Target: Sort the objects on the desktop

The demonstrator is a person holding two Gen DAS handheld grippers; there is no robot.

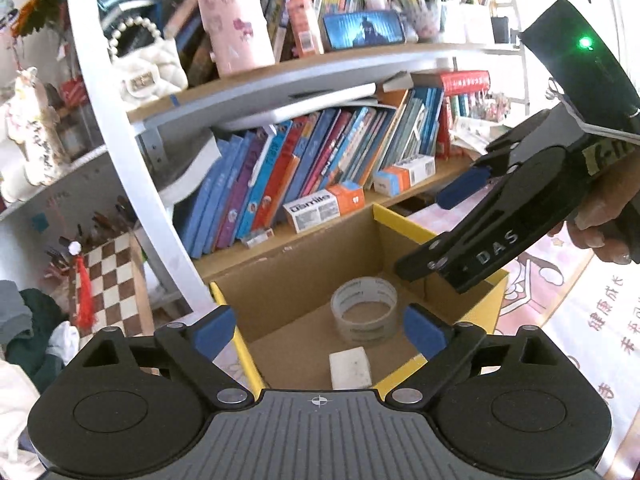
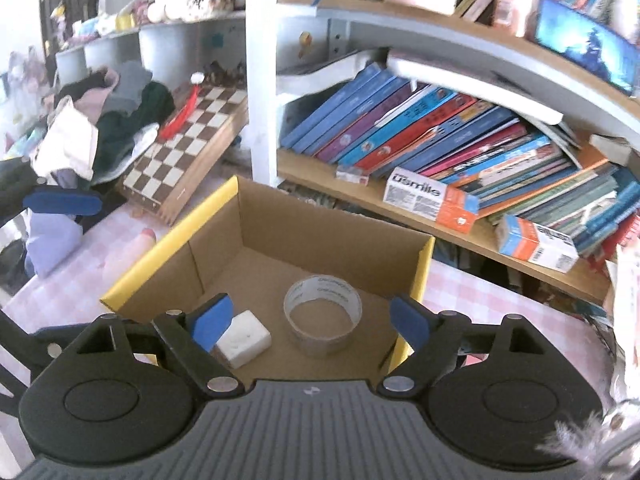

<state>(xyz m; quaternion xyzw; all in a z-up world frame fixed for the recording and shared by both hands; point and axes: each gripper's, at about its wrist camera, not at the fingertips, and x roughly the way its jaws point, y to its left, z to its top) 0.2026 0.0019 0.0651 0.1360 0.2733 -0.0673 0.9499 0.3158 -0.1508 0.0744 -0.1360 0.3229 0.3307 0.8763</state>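
Cardboard box (image 2: 320, 220) holding tape roll (image 2: 322, 315) beneath both spread, empty grippers (image 1: 319, 330) (image 2: 311, 323)

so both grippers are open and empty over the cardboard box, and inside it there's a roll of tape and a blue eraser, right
Not quite: the block beside the roll of tape in the cardboard box is white, not blue. The right wrist view shows the white block clearly. The left gripper and right gripper are open and empty.

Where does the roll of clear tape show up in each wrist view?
Left wrist: roll of clear tape lies on the cardboard box floor, centre, behind the white block.
Right wrist: the tape lies lower centre on the floor, right of the block.
Shared landmark: the box's yellow-edged rim.
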